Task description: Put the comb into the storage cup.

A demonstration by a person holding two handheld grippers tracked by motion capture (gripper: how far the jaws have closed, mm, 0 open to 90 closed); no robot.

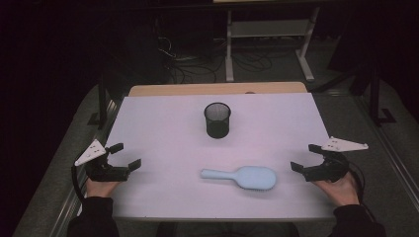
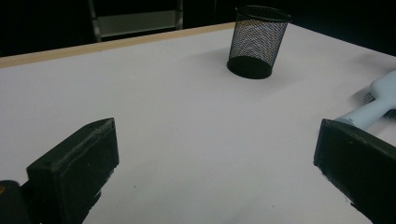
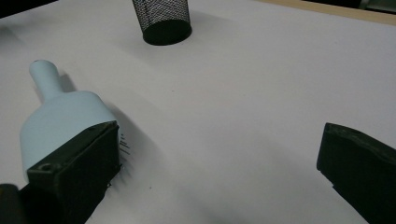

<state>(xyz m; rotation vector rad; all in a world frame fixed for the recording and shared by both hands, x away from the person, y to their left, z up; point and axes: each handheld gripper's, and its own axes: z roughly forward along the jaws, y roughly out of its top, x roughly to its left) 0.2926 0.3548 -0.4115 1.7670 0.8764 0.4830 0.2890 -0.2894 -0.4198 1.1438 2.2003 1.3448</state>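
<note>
A pale blue hairbrush (image 1: 242, 177) lies bristles down on the white table top (image 1: 163, 128), handle pointing left. A black mesh cup (image 1: 217, 119) stands upright behind it, near the table's middle. My left gripper (image 1: 124, 156) rests at the table's left edge, open with nothing between its jaws; in its own view the mesh cup (image 2: 257, 41) is ahead and the hairbrush (image 2: 380, 100) at the right. My right gripper (image 1: 305, 157) sits at the right edge, also open and holding nothing; its view has the hairbrush (image 3: 60, 119) just beyond its left jaw and the cup (image 3: 163, 21) farther off.
A strip of bare wood (image 1: 217, 89) runs along the table's far edge. Beyond it stand a metal frame (image 1: 269, 39) and loose cables (image 1: 197, 61) on the dark floor. Open white surface lies between the grippers and the cup.
</note>
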